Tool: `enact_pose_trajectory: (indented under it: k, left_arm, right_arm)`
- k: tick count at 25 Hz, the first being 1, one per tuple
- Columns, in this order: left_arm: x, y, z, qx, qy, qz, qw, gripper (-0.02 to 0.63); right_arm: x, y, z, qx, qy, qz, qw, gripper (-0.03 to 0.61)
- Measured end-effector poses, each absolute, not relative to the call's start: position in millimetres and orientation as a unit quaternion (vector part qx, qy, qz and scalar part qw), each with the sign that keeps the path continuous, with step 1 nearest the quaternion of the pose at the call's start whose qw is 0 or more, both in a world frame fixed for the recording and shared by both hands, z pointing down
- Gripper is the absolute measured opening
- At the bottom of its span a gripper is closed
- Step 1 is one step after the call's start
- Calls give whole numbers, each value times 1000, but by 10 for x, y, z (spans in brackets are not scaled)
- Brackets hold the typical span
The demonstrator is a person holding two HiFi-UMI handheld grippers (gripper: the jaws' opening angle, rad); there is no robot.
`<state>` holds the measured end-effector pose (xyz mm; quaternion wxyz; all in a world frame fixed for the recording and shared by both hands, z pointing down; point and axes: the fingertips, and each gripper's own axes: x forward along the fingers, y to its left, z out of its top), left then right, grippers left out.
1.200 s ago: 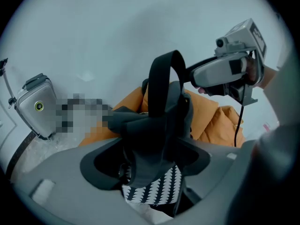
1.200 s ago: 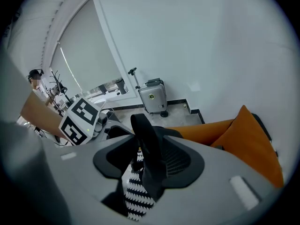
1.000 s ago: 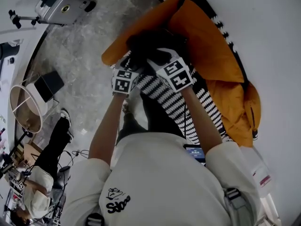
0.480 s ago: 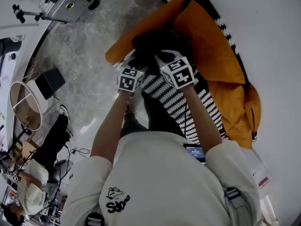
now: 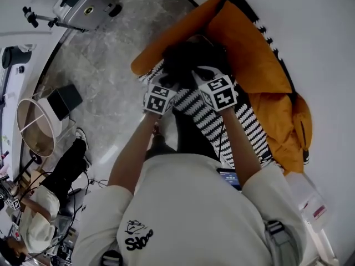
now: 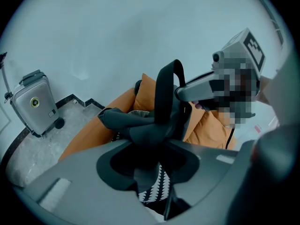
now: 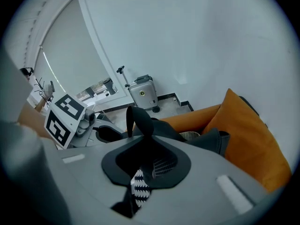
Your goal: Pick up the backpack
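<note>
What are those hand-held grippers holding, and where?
The left hand-held gripper and right hand-held gripper, jaws closing, each pinch a black strap of the dark fabric backpack.

An indoor recording space is suggested: marbled floor [image 5: 111, 60], hard suitcase [image 5: 83, 7] at upper left, cables [image 5: 94, 180] beside a seated person [image 5: 41, 215] at lower left.

The backpack [image 5: 249, 54] is made of matt orange cloth, softly creased. Its shoulder straps [image 5: 244, 121] are woven in a black-and-white pattern, while the padded strap [image 6: 165, 93] is covered in dull charcoal fabric. The floor [image 5: 105, 65] is laid in grey veined stone with a slight sheen. The suitcase [image 5: 83, 7] is shelled in smooth silver hard plastic.
</note>
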<state>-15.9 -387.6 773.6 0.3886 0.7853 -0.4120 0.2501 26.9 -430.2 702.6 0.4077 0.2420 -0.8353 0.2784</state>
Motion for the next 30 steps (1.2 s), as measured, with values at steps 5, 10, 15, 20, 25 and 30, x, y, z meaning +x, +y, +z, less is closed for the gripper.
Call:
enact_pose_trajectory:
  k: [5, 10, 15, 20, 25, 30]
  left_arm:
    - [-28, -3758, 7556, 801, -414, 237, 363, 124]
    - [45, -3694, 7231, 817, -419, 225, 325, 121]
    - [-3, -3595, 6844, 828, -447, 199, 276, 120]
    - [-117, -3402, 6345, 834, -465, 182, 233, 117]
    - [-340, -3082, 5899, 832, -489, 167, 202, 115]
    - [-599, -2725, 5518, 834, -502, 139, 180, 114]
  right_arm:
    - [470, -4182, 6847, 299, -833, 310, 347, 28]
    - [604, -4097, 6580, 329, -839, 319, 294, 26]
    - [605, -3947, 6214, 328, -860, 296, 257, 26]
    - [551, -3672, 5824, 333, -874, 279, 218, 26]
    - [378, -3260, 5420, 323, -894, 250, 184, 26]
    - [124, -2847, 5029, 317, -910, 210, 168, 28]
